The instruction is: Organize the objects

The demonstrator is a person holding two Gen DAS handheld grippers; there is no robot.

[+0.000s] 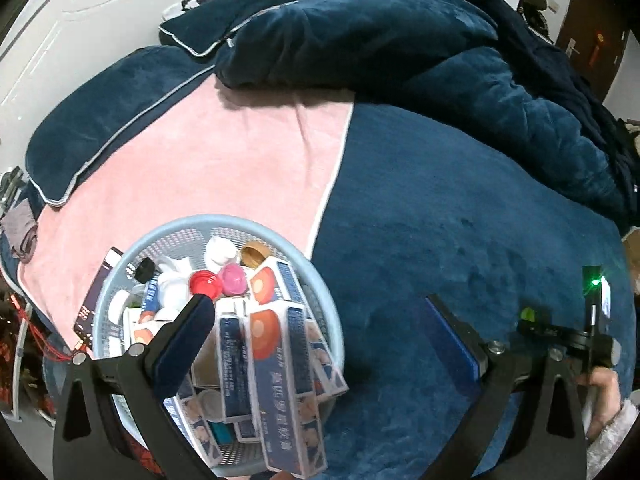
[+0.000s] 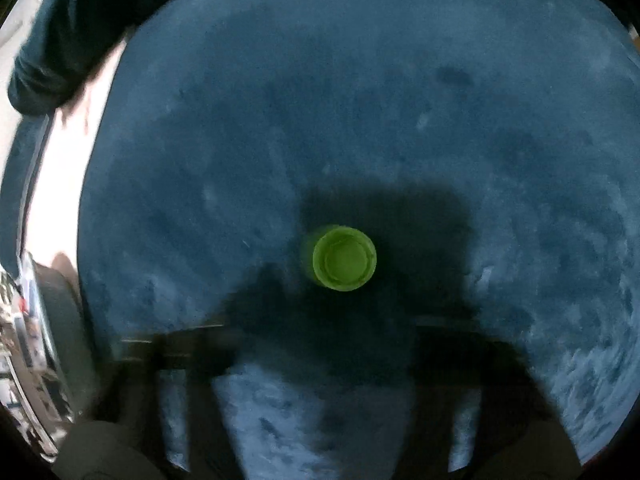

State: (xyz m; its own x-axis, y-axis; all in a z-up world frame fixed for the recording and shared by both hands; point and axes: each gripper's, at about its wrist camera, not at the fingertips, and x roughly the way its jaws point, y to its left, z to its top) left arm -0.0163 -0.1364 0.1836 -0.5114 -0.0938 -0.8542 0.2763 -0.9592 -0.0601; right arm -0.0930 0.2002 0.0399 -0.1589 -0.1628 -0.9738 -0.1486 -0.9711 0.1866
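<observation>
My right tongs (image 1: 530, 322) are closed at the green cap (image 2: 344, 258) on the blue bed (image 2: 440, 100), right of the basket (image 1: 320, 280). Blur hides whether they have caught it, so I'd lift slowly. My left tongs (image 1: 316, 304) are wide open and empty.

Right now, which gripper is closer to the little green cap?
Right. The right gripper is right over the green cap; the left gripper is off beside it, by the basket.
</observation>
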